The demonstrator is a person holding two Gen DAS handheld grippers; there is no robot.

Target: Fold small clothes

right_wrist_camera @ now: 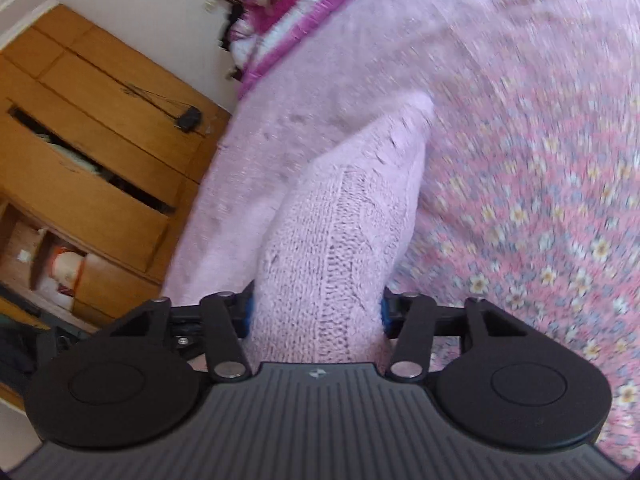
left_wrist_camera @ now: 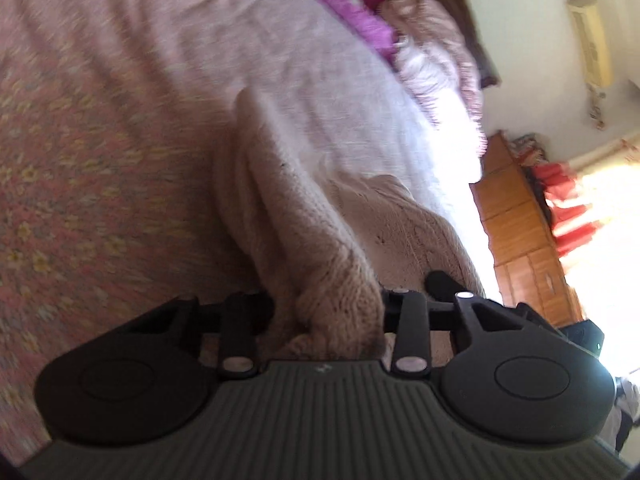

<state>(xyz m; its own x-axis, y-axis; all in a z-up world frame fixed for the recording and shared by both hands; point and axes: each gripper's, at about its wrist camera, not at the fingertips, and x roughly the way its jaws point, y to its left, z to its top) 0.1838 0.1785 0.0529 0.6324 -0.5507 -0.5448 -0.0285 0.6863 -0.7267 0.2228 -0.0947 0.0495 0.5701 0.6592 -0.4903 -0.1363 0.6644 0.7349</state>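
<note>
Two grippers hold one pale pink knitted garment [right_wrist_camera: 340,216] lifted off the bed, each pinching a bunched edge so the knit hangs stretched between them and trails down onto the bedspread. From where I steer, my left gripper [left_wrist_camera: 326,312] has its jaws clamped on a thick gather of the knit, and my right gripper [right_wrist_camera: 316,312] is likewise clamped on a wad of it between its blue-padded fingers. I judge this two-point hold is meant to carry one edge over for a fold. Beneath lies a pink floral bedspread [right_wrist_camera: 540,200], with a magenta striped quilt [right_wrist_camera: 304,12] heaped at the far end. A wooden wardrobe [right_wrist_camera: 92,152] stands beside the bed.
</note>
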